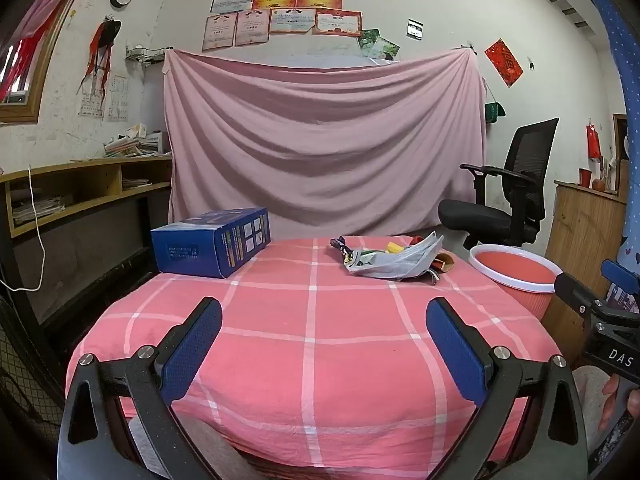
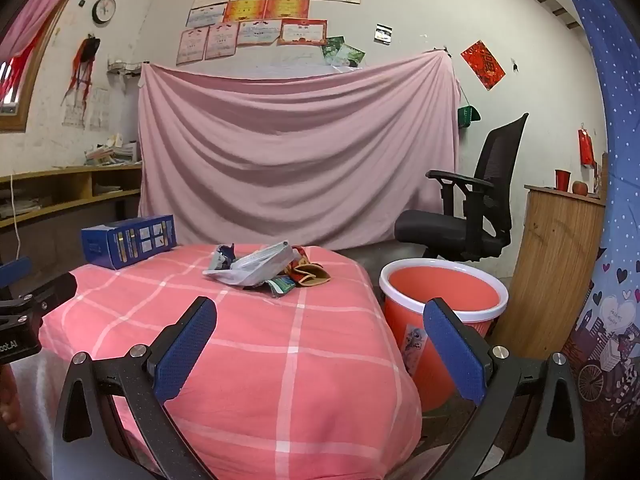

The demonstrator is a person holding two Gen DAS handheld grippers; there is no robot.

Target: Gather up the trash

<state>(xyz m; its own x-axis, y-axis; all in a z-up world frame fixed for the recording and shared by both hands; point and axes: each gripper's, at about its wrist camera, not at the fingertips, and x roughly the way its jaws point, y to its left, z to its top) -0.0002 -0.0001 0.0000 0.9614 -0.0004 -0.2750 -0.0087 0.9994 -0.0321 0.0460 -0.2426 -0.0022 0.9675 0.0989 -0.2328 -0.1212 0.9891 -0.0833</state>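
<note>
A heap of trash (image 1: 394, 260) (image 2: 266, 267), crumpled clear plastic with coloured wrappers, lies at the far right of the pink checked table cover (image 1: 312, 332) (image 2: 280, 344). A red bin with a white rim (image 1: 516, 276) (image 2: 442, 300) stands on the floor just right of the table. My left gripper (image 1: 324, 312) hovers open over the near part of the table, well short of the heap, nothing between its blue pads. My right gripper (image 2: 320, 312) is open too, at the table's near right corner, its right finger (image 2: 452, 344) in front of the bin.
A blue cardboard box (image 1: 212, 242) (image 2: 128, 240) lies at the table's far left corner. A black office chair (image 1: 504, 200) (image 2: 468, 208) stands behind the bin, a wooden cabinet (image 2: 556, 264) to its right. Pink sheet hangs on the back wall, shelves run along the left.
</note>
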